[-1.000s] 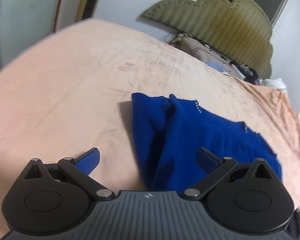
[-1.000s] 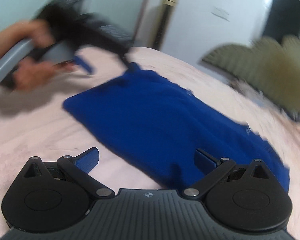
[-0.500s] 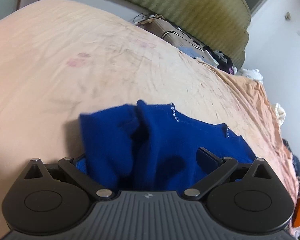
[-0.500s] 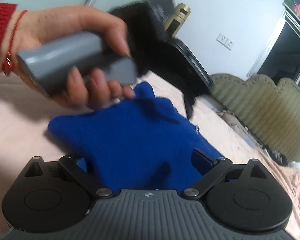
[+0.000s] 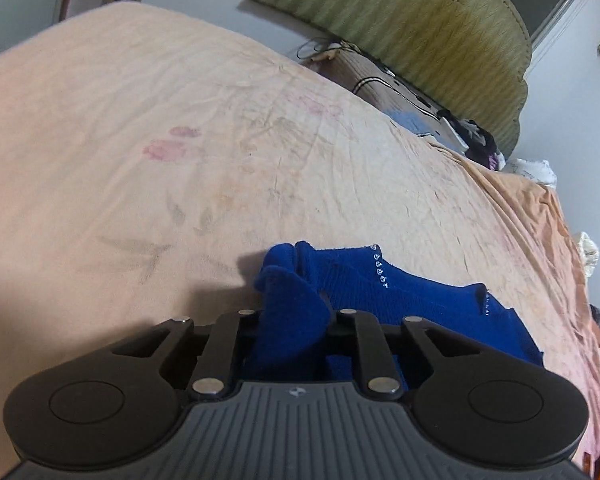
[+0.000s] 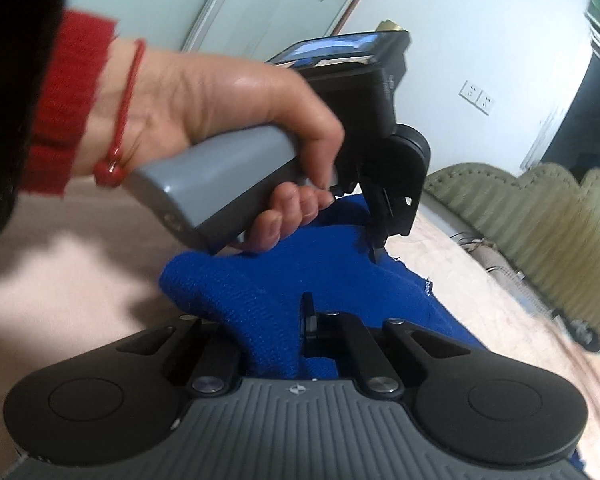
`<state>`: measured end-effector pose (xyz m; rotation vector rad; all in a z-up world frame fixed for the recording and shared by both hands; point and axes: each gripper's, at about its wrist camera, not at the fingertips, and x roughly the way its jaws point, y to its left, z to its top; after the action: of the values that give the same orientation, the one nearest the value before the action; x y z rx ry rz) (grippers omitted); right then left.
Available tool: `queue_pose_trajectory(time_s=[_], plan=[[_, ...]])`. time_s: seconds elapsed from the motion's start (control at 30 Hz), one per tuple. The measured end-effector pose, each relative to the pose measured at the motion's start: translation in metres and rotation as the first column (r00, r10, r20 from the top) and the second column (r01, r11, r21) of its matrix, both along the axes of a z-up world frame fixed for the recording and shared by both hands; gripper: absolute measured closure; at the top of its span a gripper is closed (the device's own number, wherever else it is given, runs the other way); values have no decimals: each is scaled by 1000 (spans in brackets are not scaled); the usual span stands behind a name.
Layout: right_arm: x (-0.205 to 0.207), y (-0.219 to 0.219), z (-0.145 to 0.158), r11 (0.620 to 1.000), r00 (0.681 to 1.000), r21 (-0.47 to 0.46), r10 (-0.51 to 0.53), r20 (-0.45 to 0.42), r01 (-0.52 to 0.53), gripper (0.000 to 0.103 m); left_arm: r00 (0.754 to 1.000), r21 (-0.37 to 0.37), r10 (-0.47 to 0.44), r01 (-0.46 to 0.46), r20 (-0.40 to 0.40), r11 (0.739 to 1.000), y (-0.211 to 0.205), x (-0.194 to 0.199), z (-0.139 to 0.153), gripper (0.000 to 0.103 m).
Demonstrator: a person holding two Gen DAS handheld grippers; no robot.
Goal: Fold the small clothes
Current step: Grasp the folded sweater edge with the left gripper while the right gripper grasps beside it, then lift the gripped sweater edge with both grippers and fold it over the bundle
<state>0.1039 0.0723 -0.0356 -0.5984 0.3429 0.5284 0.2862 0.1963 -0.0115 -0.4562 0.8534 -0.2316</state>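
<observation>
Blue garment point(image 5: 400, 296), long axis seemingly running rightward

A royal-blue knitted garment point(image 5: 380, 292), edged with a short row of small clear beads, lies on the peach bedsheet at the lower centre of the left wrist view, trailing toward the lower right. Its near edge is bunched upward into a raised fold; in the right wrist view it fills the lower middle
</observation>
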Motion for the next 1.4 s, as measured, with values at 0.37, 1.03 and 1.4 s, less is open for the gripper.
queue_pose_trajectory(time_s=[0.37, 1.03, 1.4], plan=[[-17, -50, 26, 995, 996, 91, -45, 71, 38, 98, 997, 205, 18, -33, 74, 978, -42, -12, 57, 88], [-31, -159, 38, 959, 958, 170, -250, 139, 226, 100, 985, 343, -26, -34, 168, 939, -161, -13, 107, 90], [-27, -210, 35, 921, 928, 220, -353, 117, 322, 100, 977, 377, -97, 18, 192, 926, -230, -6, 110, 90]])
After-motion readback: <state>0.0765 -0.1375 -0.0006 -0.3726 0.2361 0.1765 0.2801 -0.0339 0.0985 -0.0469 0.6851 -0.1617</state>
